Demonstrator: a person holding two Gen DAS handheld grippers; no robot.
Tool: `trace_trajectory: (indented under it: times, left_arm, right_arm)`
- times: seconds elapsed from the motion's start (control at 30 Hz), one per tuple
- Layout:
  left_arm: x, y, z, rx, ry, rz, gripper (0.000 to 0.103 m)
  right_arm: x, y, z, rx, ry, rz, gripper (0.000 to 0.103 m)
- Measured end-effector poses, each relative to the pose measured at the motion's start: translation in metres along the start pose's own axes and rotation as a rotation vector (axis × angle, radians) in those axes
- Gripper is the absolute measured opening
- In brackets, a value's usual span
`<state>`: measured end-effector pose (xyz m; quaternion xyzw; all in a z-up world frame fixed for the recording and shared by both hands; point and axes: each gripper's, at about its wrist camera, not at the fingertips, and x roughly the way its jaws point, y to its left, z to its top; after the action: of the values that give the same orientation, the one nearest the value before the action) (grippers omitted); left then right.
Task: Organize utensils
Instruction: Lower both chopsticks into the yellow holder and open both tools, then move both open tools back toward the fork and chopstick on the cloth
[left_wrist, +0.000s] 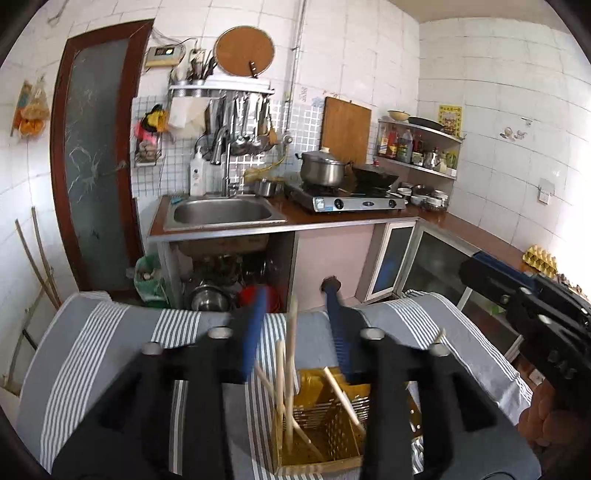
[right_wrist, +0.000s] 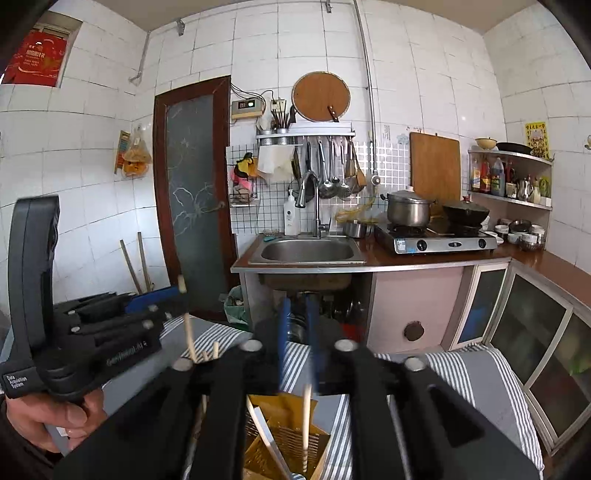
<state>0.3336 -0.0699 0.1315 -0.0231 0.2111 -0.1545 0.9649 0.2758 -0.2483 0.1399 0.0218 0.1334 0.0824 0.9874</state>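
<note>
I have both grippers over the yellow utensil basket (left_wrist: 325, 421) on the striped table. Left gripper (left_wrist: 299, 325) and right gripper (right_wrist: 295, 325) part-open, empty; chopsticks (left_wrist: 291, 369) stand below the left.

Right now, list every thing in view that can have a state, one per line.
left claw: open, a chopstick standing loose between its fingers
right claw: open, gripping nothing
yellow utensil basket: upright on the striped cloth, chopsticks leaning inside
sink: empty, tap not running
steel pot: lid on, on the stove
brown door: shut
</note>
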Motion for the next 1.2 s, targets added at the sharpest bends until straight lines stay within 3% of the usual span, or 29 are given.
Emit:
trace_trajectory:
  times: [0.2,0.5,0.83,1.0,1.2]
  left_arm:
    - [-0.013,0.019,-0.009,-0.011,0.002,0.031,0.034]
    - [-0.064,0.056,-0.057,0.003,0.041,0.114,0.034]
    - [-0.141,0.081,-0.184,-0.055,0.138,0.178,0.035]
    - [-0.166,0.062,-0.253,-0.067,0.239,0.15,0.035]
    - [-0.177,0.031,-0.295,-0.09,0.316,0.085,0.036]
  right_arm:
    - [-0.02,-0.016,0.002,0.02,-0.022,-0.034,0.031]
    - [-0.062,-0.063,-0.049,0.03,0.09,-0.092,0.031]
    - [-0.144,-0.09,-0.18,0.084,0.296,-0.128,0.036]
    - [-0.176,-0.077,-0.228,0.066,0.387,-0.125,0.036]
    - [-0.196,-0.069,-0.258,0.078,0.456,-0.136,0.036]
